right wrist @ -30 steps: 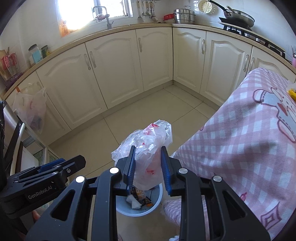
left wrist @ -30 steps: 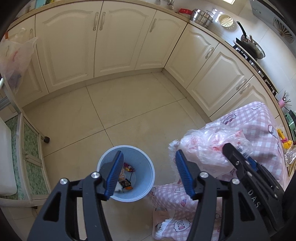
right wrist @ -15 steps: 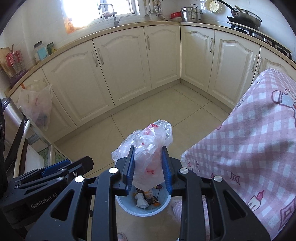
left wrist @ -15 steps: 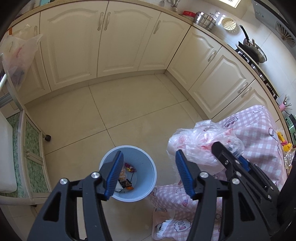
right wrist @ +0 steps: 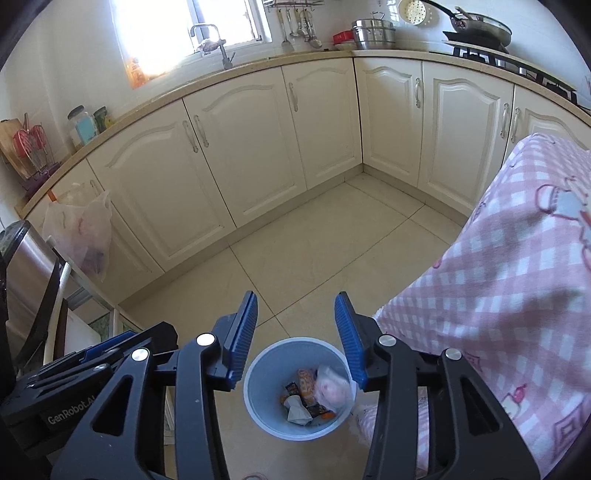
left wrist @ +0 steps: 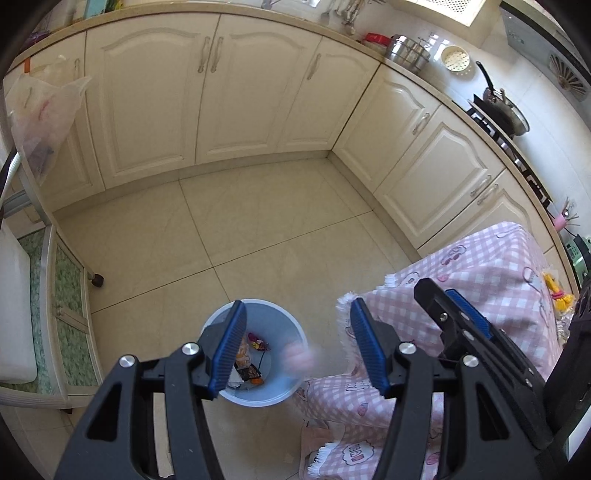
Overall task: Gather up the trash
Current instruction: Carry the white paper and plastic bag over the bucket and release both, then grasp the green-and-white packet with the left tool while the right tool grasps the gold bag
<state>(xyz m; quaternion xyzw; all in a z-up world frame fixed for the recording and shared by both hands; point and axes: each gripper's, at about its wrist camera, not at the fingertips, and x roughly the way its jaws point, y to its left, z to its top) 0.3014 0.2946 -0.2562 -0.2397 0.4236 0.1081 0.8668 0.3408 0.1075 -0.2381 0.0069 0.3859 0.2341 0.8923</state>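
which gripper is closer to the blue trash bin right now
Right, though only by a little. The right gripper hangs open directly above the blue trash bin, while the left gripper is open too, above the bin's table-side rim.

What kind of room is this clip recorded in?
A home kitchen, most likely: cream cabinets under a counter with a sink tap, a frying pan on the stove, and a blue trash bin on tile.

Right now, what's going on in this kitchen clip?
A person is collecting trash with two handheld grippers. The right gripper hangs open over the blue bin on the floor, and a crumpled plastic bag lies in the bin with other wrappers. The left gripper is open too, holding nothing. A table with a pink checked cloth stands beside the bin.
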